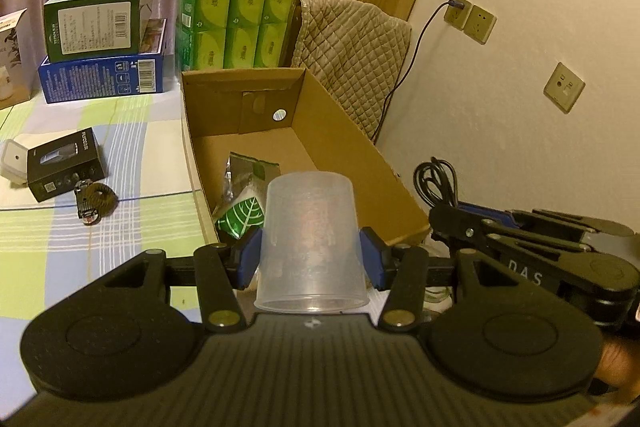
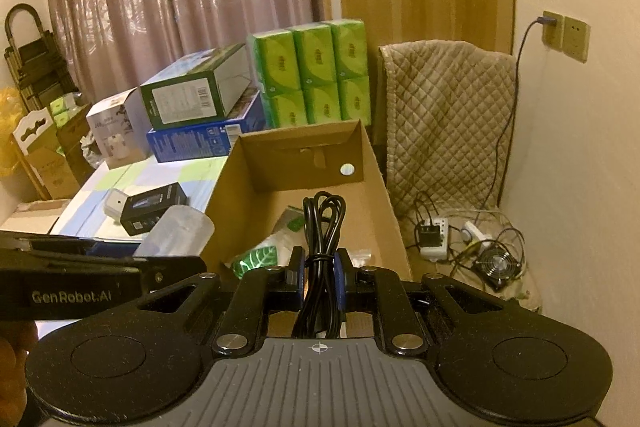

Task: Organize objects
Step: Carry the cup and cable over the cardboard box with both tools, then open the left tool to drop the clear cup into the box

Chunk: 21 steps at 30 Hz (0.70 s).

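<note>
My left gripper [image 1: 310, 259] is shut on a clear plastic cup [image 1: 310, 247], held bottom-forward over the near end of the open cardboard box [image 1: 352, 135]. The cup also shows in the right wrist view [image 2: 176, 233]. My right gripper [image 2: 319, 279] is shut on a bundled black cable [image 2: 322, 227], held above the box's [image 2: 384, 195] near end. The cable also shows at the right of the left wrist view [image 1: 436, 183]. In the box lie a green leaf-print packet [image 1: 242, 217] and a silver-green pouch [image 1: 248, 167].
On the checked cloth left of the box lie a small black box [image 1: 62, 165], a white device [image 1: 12, 161] and a braided strap [image 1: 96, 201]. Stacked green and blue cartons [image 1: 100, 39] and green tissue packs [image 1: 236, 23] stand behind. A power strip [image 2: 436, 239] and fan [image 2: 498, 263] lie on the floor at the right.
</note>
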### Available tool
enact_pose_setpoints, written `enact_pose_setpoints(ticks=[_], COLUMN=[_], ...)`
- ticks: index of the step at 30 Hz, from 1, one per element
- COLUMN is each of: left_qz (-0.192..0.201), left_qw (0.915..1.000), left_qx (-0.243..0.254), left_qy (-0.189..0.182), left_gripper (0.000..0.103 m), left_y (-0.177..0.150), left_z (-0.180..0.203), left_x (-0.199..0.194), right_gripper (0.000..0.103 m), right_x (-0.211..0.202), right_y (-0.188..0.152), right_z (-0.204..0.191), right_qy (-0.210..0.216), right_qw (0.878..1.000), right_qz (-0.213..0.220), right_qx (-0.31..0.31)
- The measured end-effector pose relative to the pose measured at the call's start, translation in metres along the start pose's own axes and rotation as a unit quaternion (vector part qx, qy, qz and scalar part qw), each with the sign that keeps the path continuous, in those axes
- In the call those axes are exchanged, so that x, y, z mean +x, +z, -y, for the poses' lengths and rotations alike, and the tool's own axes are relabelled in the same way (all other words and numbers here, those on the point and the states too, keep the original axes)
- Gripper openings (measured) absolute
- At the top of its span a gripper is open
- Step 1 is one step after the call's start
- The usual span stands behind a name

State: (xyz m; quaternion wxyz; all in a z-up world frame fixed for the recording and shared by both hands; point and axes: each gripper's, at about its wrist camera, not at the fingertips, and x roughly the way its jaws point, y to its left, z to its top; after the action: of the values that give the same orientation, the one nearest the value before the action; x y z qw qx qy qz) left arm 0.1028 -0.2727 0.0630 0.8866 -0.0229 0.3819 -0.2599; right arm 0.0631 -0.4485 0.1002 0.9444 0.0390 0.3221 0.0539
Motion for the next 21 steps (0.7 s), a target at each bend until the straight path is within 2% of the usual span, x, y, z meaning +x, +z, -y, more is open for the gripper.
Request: enact_pose_setpoints(ticks=[6, 21], left_qz=[-0.004, -0.014], left_qw=[1.0, 0.9999], left_qx=[0.002, 0.004], left_qy=[0.001, 0.004], left_gripper=[0.047, 0.047], left_y=[0.007, 0.038], left_z=[-0.005, -0.027], left_x=[0.011, 0.046], right_gripper=[0.011, 0.011], right_x=[0.015, 0.061], right_y=[0.013, 0.03], right_z=[0.006, 0.027], right_qy=[-0.001, 0.016], right_qw=[1.0, 0.998], right_qz=[-0.008, -0.043], right_qx=[-0.005, 0.03])
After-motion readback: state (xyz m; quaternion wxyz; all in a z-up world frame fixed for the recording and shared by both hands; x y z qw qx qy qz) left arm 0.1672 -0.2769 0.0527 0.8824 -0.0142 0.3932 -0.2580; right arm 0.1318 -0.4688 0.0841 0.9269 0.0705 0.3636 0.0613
